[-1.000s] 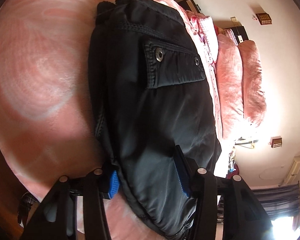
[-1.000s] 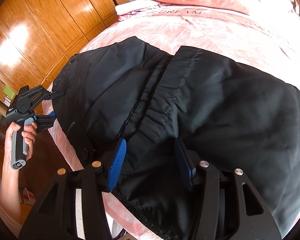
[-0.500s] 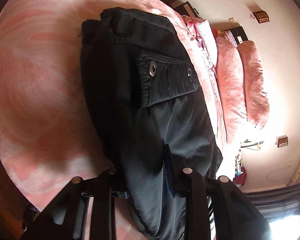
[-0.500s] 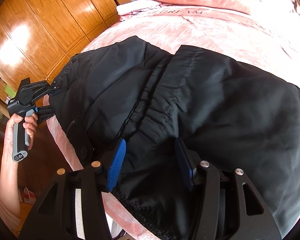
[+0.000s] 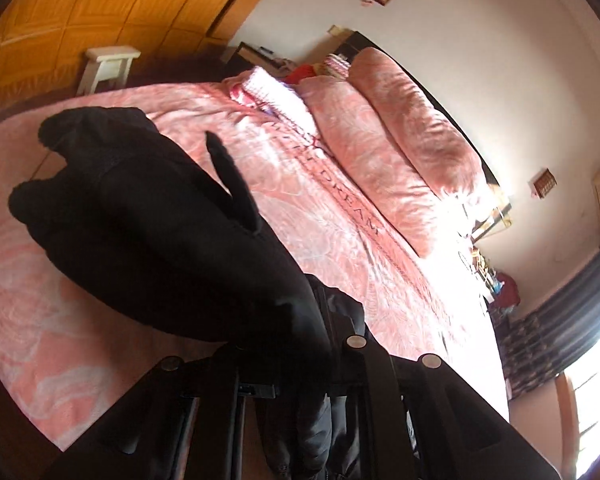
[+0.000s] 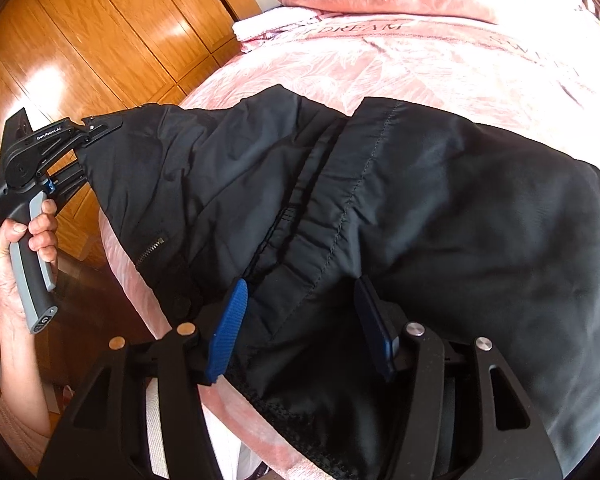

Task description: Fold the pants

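Black pants (image 6: pixel 399 216) lie across the pink bedspread (image 6: pixel 379 64), filling the frame's centre. At middle left, the left gripper (image 6: pixel 100 130), held in a hand (image 6: pixel 24 256), is clamped tight on a raised corner of the fabric. At bottom centre, the right gripper (image 6: pixel 300 328) stands about half open, its jaws having just widened slightly, blue pads (image 6: pixel 230 328) straddling the waistband.

L wrist cam: black pants (image 5: pixel 148 240) pinched in left gripper (image 5: pixel 300 364), fabric lifted off bed

Jaws closed tight on bunched cloth, pads hidden by it; rest of pants trails away over pink bedspread (image 5: pixel 359 240). Two pink pillows (image 5: pixel 399 152) at headboard, white stool (image 5: pixel 108 64) by wood wardrobe (image 5: pixel 100 4), bright window lower R
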The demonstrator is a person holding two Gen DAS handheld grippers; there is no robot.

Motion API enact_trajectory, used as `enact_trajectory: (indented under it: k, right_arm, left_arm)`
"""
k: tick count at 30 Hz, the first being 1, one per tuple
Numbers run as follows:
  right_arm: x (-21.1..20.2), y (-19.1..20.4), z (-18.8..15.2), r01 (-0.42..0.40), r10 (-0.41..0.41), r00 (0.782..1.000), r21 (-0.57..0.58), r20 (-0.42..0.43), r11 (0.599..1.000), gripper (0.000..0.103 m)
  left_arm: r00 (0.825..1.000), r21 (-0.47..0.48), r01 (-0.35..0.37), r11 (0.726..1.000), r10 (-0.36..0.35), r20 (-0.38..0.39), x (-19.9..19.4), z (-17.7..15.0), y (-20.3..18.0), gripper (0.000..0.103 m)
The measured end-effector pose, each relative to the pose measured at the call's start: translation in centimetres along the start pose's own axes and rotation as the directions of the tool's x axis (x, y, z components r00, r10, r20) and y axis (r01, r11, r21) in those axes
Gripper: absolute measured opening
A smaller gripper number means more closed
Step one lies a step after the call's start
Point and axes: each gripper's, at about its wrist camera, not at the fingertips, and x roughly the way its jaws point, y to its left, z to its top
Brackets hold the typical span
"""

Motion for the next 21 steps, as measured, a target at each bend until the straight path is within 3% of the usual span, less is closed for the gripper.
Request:
enact_trajectory:
  k: [6, 12, 17, 19, 21]
  right_arm:
    - [-2.9, -0.5, -0.3, -0.015, 0.013, 0.999, 0.027, 0.053, 1.000, 0.056]
    - [-5.9, -2.2, -0.4, -0.011, 0.000, 0.994, 0.097, 0.108, 0.995, 0.057]
    - [-6.7, -3.5, -0.4, 0.020, -0.036, 0.992, 0.131, 0.121, 0.991, 0.058]
    - [-6.7, -4.2, -0.5, 0.028, -0.046, 0.992, 0.152, 0.118, 0.988, 0.058]
    - [-6.6, -4.9, -0.7, 0.030, -0.051, 0.992, 0.175, 0.116, 0.984, 0.058]
  left_arm:
    - [0.999, 0.235, -0.012, 0.972, 0.004, 0.035, -0.7, -0.7, -5.1, 0.012]
    - [1.000, 0.477, -0.027, 0.879, 0.017, 0.024, -0.6, -3.1, -10.5, 0.013]
    - [0.998, 0.625, -0.041, 0.780, 0.058, -0.007, -0.4, -5.5, -13.9, 0.015]
    - [0.997, 0.689, -0.044, 0.723, 0.079, -0.019, -0.2, -6.8, -15.3, 0.015]
    - [0.994, 0.760, -0.053, 0.648, 0.107, -0.022, 0.2, -8.5, -16.8, 0.016]
